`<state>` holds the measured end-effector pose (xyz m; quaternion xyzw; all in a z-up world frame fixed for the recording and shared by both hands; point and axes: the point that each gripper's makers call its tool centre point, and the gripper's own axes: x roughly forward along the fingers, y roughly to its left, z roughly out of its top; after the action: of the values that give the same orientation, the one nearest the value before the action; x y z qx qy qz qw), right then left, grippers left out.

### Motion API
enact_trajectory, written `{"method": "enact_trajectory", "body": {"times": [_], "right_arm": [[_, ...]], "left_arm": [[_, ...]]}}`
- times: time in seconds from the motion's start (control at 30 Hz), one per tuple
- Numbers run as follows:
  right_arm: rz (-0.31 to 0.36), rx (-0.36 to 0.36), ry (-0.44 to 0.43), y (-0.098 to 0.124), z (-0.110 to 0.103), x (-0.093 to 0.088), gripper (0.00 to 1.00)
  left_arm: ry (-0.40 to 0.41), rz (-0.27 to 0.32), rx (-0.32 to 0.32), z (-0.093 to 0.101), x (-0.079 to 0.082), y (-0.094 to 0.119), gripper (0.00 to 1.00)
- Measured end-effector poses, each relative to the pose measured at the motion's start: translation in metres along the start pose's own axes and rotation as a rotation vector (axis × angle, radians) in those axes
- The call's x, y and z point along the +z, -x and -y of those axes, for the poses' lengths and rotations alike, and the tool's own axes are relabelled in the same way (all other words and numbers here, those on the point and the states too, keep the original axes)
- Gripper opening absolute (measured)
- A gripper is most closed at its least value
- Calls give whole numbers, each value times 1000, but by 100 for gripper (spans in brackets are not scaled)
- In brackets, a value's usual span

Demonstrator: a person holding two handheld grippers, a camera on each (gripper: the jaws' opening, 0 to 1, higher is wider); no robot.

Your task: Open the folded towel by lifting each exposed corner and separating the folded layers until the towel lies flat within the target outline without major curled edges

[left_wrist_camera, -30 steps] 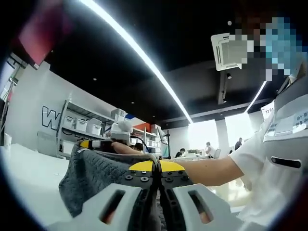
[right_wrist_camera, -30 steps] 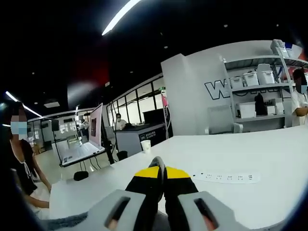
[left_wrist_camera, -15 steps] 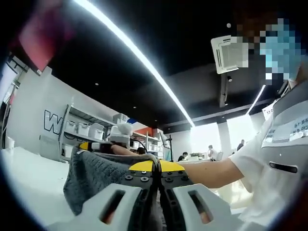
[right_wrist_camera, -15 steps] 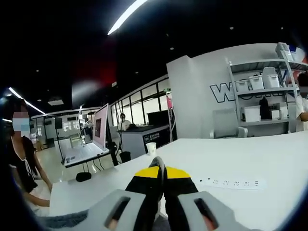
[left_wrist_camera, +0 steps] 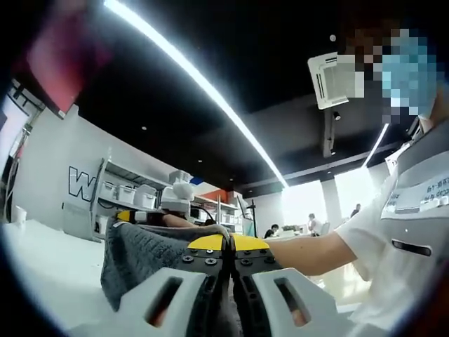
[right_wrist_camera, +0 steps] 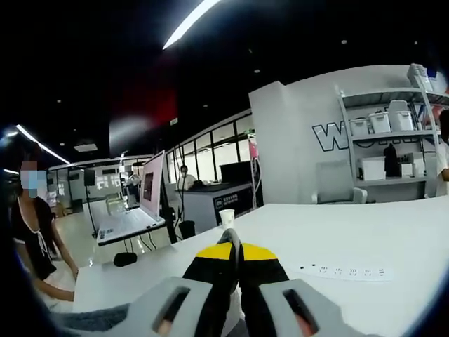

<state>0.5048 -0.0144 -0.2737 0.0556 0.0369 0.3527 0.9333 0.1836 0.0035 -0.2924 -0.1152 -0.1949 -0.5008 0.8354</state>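
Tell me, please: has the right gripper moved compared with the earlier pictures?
Yes. In the right gripper view the power strip and paper cup on the white table have slid right and lower, so the right gripper has turned slightly left and tilted upward.

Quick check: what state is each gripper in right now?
Left gripper: closed, holding the grey towel.
Right gripper: closed, pinching a thin edge of the towel.

towel (left_wrist_camera: 140, 256) grey, ribbed | tongs (left_wrist_camera: 229, 242) yellow tips | table (right_wrist_camera: 365, 232) white
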Motion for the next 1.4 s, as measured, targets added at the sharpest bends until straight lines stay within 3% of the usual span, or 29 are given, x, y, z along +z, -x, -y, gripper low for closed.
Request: {"method": "enact_trajectory", "body": {"times": [0.93, 1.4], "right_arm": [[-4, 51, 6, -31, -32, 5, 0], [5, 49, -2, -38, -36, 5, 0]], "left_arm": [[-55, 17, 46, -15, 19, 17, 0], [-85, 11, 76, -24, 23, 30, 0]]}}
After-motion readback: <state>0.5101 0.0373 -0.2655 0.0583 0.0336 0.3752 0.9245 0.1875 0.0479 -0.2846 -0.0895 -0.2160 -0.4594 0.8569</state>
